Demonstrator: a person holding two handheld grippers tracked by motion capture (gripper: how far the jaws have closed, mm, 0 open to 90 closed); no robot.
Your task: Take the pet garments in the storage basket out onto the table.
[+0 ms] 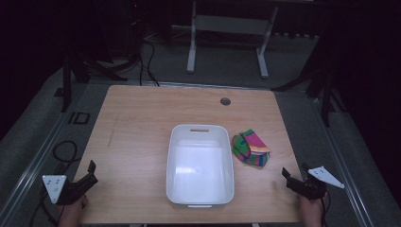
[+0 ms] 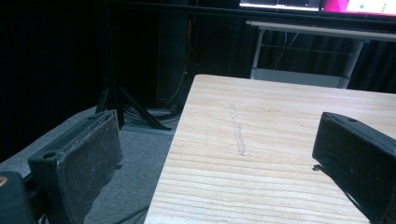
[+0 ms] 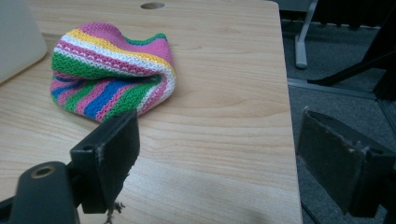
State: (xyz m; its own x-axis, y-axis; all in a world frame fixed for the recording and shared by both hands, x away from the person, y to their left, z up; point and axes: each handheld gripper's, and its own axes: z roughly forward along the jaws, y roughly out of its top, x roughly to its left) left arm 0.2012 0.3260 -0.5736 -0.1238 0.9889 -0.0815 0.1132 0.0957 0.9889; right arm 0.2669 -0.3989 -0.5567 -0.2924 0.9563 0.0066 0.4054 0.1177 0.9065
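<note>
A white plastic tub [image 1: 200,194] stands empty in the middle of the wooden table [image 1: 142,118]. Just to its right lies a crumpled knitted cloth [image 1: 250,148] with pink, green, blue, yellow and white stripes; the same cloth [image 3: 112,70] lies ahead of the right jaws. My left gripper [image 1: 91,173] rests at the table's front left corner, open and empty. My right gripper [image 1: 286,178] sits at the front right edge, open and empty, a hand's length short of the cloth. In the left gripper view [image 2: 215,154] the jaws stand wide apart over the table's left edge.
A round cable hole [image 1: 225,101] sits near the table's far edge. Beyond the table are a desk frame's white legs [image 1: 191,56], black stand legs and cables on the grey floor. A corner of the tub [image 3: 16,39] shows at upper left in the right gripper view.
</note>
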